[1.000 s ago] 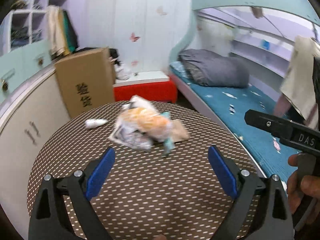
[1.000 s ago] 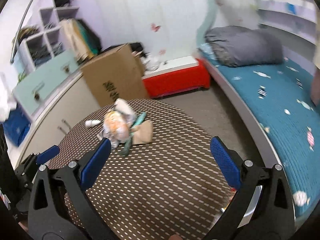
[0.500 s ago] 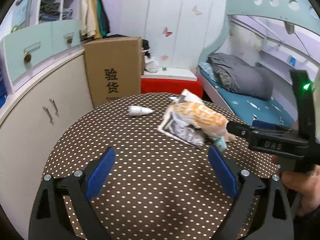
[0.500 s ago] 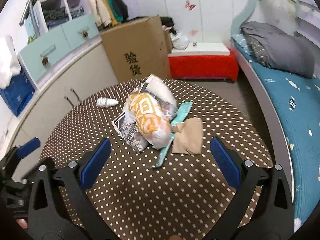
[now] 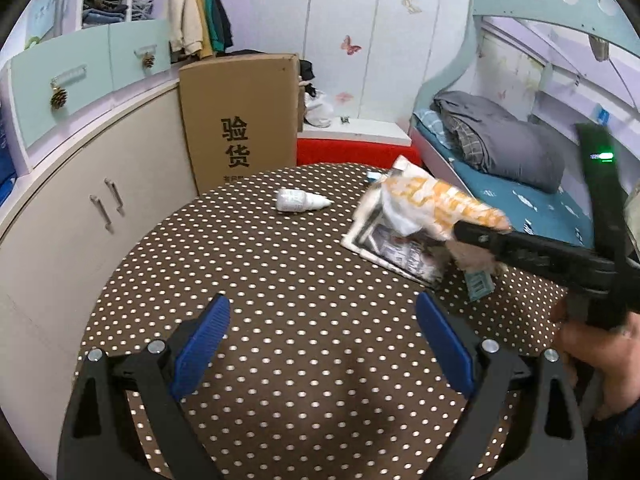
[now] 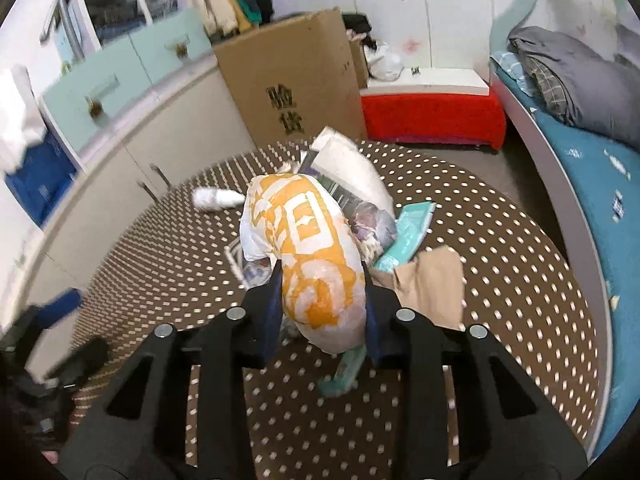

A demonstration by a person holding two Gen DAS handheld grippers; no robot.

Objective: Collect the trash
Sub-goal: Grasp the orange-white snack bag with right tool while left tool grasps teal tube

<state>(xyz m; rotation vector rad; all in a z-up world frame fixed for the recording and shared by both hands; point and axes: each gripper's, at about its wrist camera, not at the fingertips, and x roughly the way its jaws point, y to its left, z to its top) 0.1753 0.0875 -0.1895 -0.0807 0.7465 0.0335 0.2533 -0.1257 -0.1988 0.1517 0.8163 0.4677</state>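
Brown cloth: a round desk (image 5: 280, 280) carries a brown covering with white polka dots.
Trash pile: lies on the far right part of the desk, toward the bed.
Orange and white plastic bag (image 6: 316, 256): crumpled, on top of the pile, over a printed magazine (image 5: 396, 252).
Teal wrapper (image 6: 408, 232): flat, tucked under the bag on its right side.
Tan paper piece (image 6: 432, 284): lies on the cloth beside the teal wrapper, near the right edge of the desk.
Small white bottle (image 5: 300, 201): on its side near the far edge of the desk, apart from the pile.
Right hand-held gripper (image 6: 322, 308): its two blue pads are clamped on the near end of the orange and white plastic bag.
Left hand-held gripper (image 5: 320, 332): jaws spread wide, nothing between them, over the near half of the desk.
Cardboard box (image 5: 240, 120): tall, printed with black Chinese characters, stands on the floor behind the far edge of the desk.
Cabinet (image 5: 72, 216): cream doors with metal handles along the left wall, pale green drawers above.
Red bench (image 6: 432, 116): low, white top, against the back wall.
Bed (image 5: 532, 204): teal sheet on the right, with a folded grey quilt (image 5: 500, 144) at its far end.
Wall: white panels with butterfly stickers.
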